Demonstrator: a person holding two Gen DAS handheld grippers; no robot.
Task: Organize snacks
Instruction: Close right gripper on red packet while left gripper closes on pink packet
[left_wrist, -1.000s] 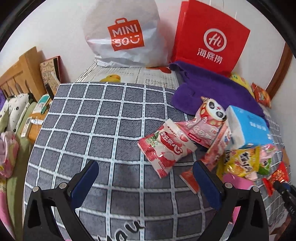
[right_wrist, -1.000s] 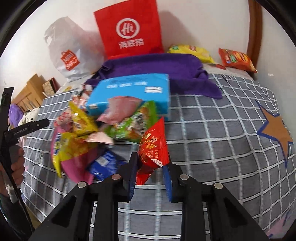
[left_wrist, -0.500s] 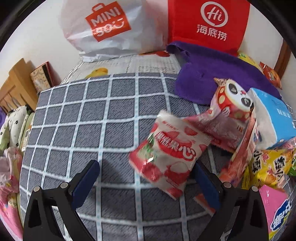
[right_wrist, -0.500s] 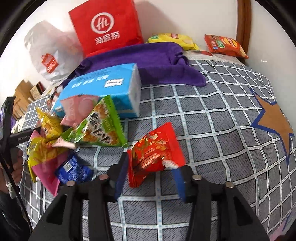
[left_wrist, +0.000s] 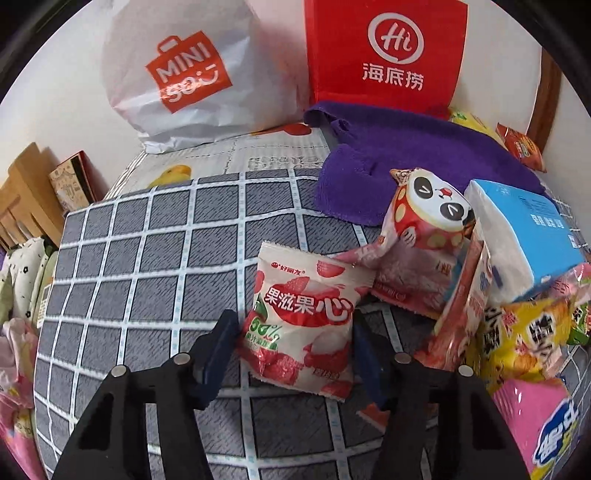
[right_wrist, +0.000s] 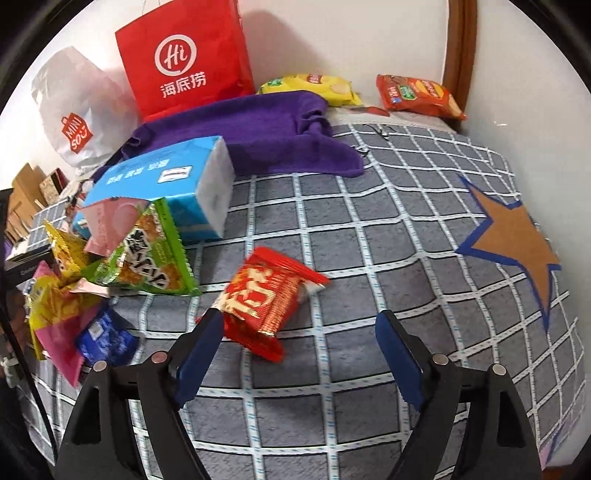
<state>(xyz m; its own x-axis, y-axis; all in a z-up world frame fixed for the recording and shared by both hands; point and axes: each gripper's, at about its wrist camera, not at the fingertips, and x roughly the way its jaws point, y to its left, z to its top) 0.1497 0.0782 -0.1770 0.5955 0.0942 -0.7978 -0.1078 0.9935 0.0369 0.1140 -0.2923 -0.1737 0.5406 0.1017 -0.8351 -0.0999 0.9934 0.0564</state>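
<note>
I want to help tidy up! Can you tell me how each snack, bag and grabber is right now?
left gripper: jaws closing around the strawberry gummy packet, which lies on the checked blanket.
right gripper: jaws opening, red snack packet let go.
red paper bag: standing upright.
purple towel: crumpled.
tissue pack: lying flat.

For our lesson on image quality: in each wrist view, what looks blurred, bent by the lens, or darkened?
Right wrist view: the red snack packet is motion-smeared while the grid blanket stays sharp; its straight lines bow outward. Left wrist view: the lychee candy packet reads crisply, the grid curves likewise, and black corners frame both pictures.
</note>
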